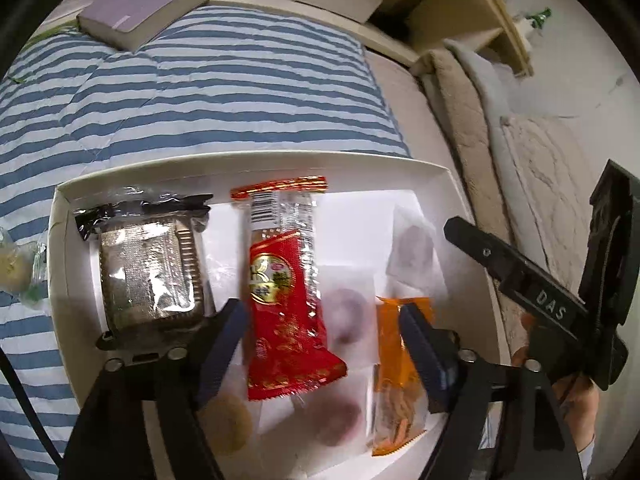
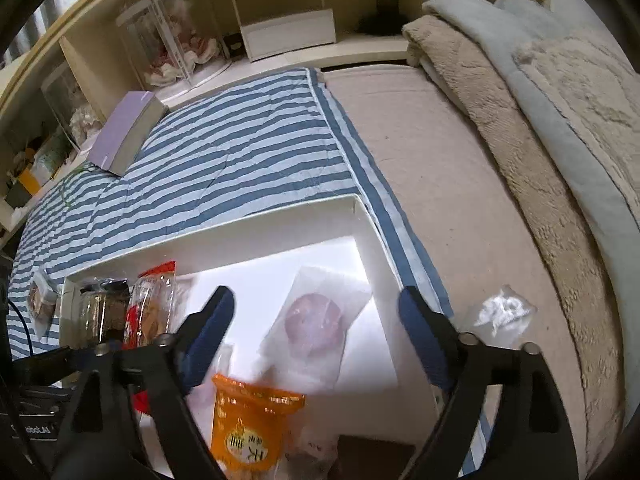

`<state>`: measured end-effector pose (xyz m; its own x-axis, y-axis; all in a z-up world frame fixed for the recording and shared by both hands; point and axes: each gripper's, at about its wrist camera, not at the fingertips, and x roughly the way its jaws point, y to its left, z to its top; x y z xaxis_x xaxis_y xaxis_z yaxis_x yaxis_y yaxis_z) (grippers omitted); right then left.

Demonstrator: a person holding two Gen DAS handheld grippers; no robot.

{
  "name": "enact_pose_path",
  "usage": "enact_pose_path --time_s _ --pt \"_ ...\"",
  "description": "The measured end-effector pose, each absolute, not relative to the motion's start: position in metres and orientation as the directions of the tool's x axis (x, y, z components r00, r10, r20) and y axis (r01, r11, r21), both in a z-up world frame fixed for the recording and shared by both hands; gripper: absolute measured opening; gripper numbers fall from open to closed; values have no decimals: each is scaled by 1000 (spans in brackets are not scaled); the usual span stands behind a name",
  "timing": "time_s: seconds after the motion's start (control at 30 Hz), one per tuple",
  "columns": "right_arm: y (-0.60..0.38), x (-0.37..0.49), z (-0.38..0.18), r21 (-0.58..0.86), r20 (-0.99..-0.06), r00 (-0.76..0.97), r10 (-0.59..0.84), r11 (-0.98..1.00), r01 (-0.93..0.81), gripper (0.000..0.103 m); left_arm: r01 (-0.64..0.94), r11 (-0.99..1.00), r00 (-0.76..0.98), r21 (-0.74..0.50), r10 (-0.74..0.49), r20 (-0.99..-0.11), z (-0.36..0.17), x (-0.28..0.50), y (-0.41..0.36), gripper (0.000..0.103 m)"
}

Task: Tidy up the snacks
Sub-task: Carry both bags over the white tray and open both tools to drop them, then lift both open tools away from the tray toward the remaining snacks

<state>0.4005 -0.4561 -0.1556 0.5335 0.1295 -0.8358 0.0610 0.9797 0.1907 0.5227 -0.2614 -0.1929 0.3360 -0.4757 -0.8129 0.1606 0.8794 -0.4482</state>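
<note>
Inside, glossy red snack packet (image 1: 286,312).

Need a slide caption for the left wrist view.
Open left tongs hover over a red snack packet lying in a white box among other wrapped snacks.

Both tools (image 1: 322,320) (image 2: 316,312) wide apart, empty.

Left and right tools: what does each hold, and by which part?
Nothing. The left tool stands open over the red packet; the right tool is open, empty.
</note>
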Motion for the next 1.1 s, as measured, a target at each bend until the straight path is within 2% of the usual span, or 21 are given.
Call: enact_pose_path --time_s 0.07,0.2,0.33,0.67,1.1 --pt "-457 396 -155 199 -837 531 135 978 66 103 169 881 339 -442 -473 -813 -190 520 -263 88" --pt "-459 383 -149 189 -839 531 121 979 75 103 191 884 355 -426 -467 -810 -181 510 -263 98" --pt "-461 371 -142 214 -828 543 139 974 78 103 209 883 358 -420 -469 -808 -171 501 -264 102" --pt "-472 341 -125 249 -810 570 136 961 124 103 253 886 392 -388 -461 -797 -146 475 -260 103" --pt "-455 293 -85 212 -776 624 93 970 119 103 290 902 470 -319 -425 -774 -101 432 -229 103"
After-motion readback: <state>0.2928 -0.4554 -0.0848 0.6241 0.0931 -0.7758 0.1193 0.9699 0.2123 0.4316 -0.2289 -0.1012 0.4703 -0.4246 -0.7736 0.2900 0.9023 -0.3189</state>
